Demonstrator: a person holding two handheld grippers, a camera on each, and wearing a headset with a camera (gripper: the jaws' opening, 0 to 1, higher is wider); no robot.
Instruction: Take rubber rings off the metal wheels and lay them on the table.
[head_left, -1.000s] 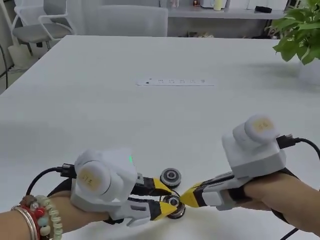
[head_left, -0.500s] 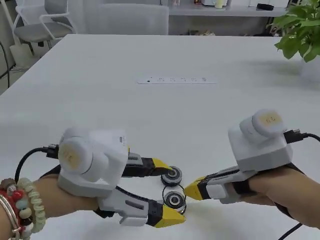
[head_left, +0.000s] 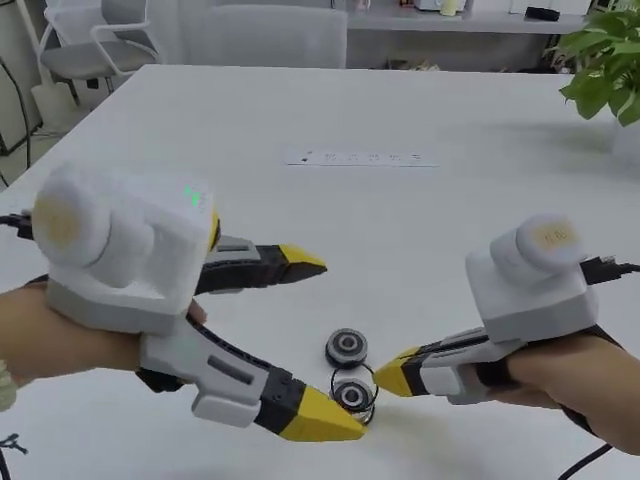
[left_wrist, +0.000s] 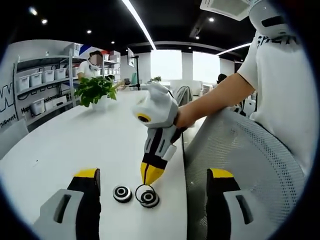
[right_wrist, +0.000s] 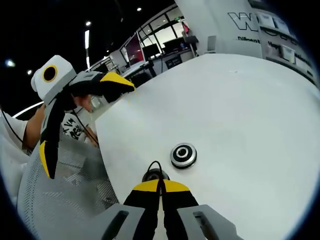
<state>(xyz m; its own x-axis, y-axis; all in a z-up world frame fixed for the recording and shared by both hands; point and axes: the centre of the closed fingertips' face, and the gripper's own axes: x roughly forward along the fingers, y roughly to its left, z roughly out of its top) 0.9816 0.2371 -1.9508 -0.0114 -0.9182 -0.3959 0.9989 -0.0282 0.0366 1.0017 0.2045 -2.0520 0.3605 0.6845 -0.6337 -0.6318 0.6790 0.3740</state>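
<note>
Your right tool (head_left: 386, 381) is squeezed together on the thin ring (right_wrist: 154, 163), right at the near wheel (head_left: 350, 396) by the front edge of the worktop (head_left: 420, 230). The ring looks partly pulled off, but I can't tell if it's fully free. The other wheel (head_left: 345, 347) sits just beside it, and your left tool (head_left: 315, 345) hangs over both with its jaws wide apart, holding nothing.
</note>
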